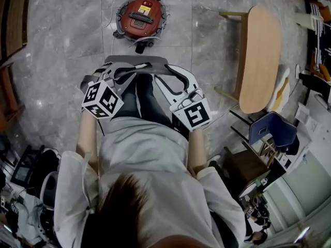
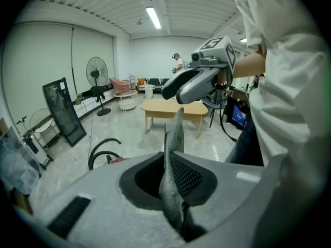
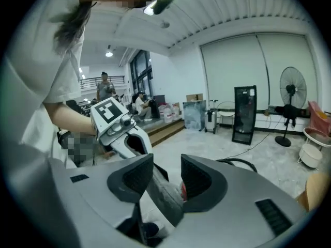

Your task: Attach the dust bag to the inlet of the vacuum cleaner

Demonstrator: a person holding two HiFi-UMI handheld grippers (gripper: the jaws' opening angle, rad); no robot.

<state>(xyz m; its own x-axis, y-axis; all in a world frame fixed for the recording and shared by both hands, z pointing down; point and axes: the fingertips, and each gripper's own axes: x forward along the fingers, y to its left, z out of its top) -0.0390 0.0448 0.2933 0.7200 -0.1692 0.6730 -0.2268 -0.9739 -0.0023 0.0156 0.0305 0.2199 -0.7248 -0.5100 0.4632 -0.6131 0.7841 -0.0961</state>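
Pinched flat in the left gripper (image 2: 169, 161): a fold of grey woven-fabric dust bag (image 2: 176, 130). The right gripper (image 3: 166, 172) stands open, bag cloth between its jaws unpinched. Bag held over grey marble floor (image 1: 67, 30), well apart from round red vacuum cleaner (image 1: 140, 17)

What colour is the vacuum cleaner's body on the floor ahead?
The vacuum cleaner is red with a grey rim, clearest in the head view.

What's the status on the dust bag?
Left gripper jaws shut on dust bag. Right gripper jaws apart, bag between. Vacuum cleaner on floor ahead, not attached. Nothing in the way.
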